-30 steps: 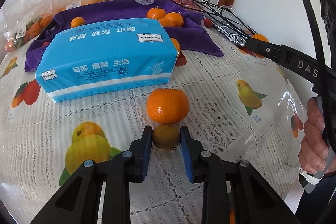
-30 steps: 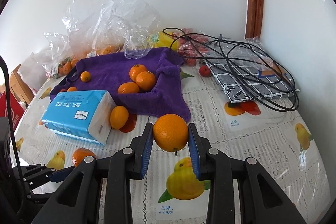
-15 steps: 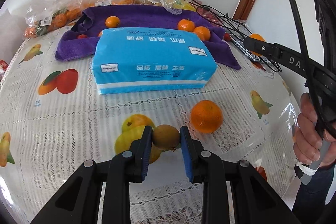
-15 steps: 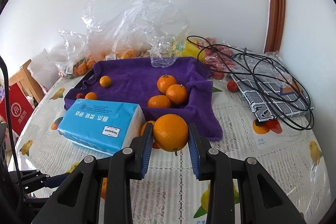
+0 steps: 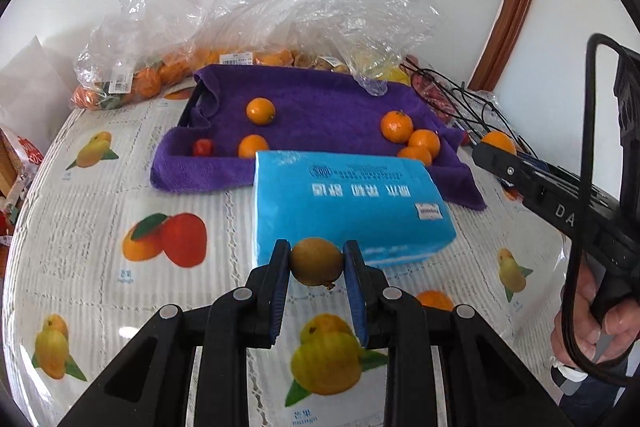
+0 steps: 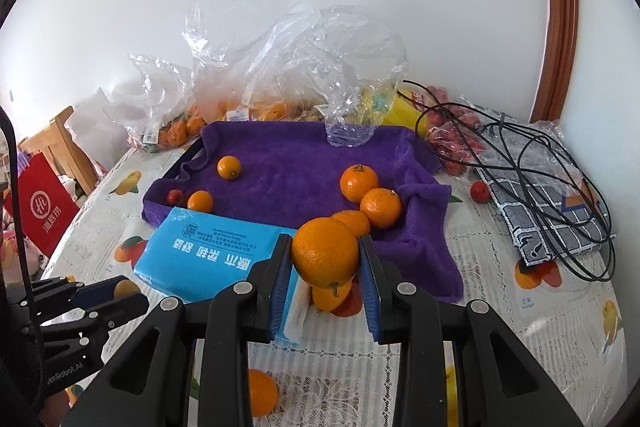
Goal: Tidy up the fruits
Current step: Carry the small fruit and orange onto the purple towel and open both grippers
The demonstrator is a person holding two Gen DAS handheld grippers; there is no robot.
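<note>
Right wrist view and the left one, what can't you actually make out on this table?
- Bagged fruit, right wrist view: crumpled plastic blurs it; no count possible.
- Orange beside the tissue pack, right wrist view: the held orange in the right gripper covers its top.
- Loose orange, left wrist view: the left gripper, holding a brown fruit, hides its lower half.
- Tissue pack print, both views: too small to read.

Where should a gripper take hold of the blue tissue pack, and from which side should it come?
Probably across the short width of the tissue pack, coming from above. It lies flat on the tablecloth, so the long side faces are free, but the far edge lies against the purple towel. The pack looks soft, so squeeze gently near the middle.
</note>
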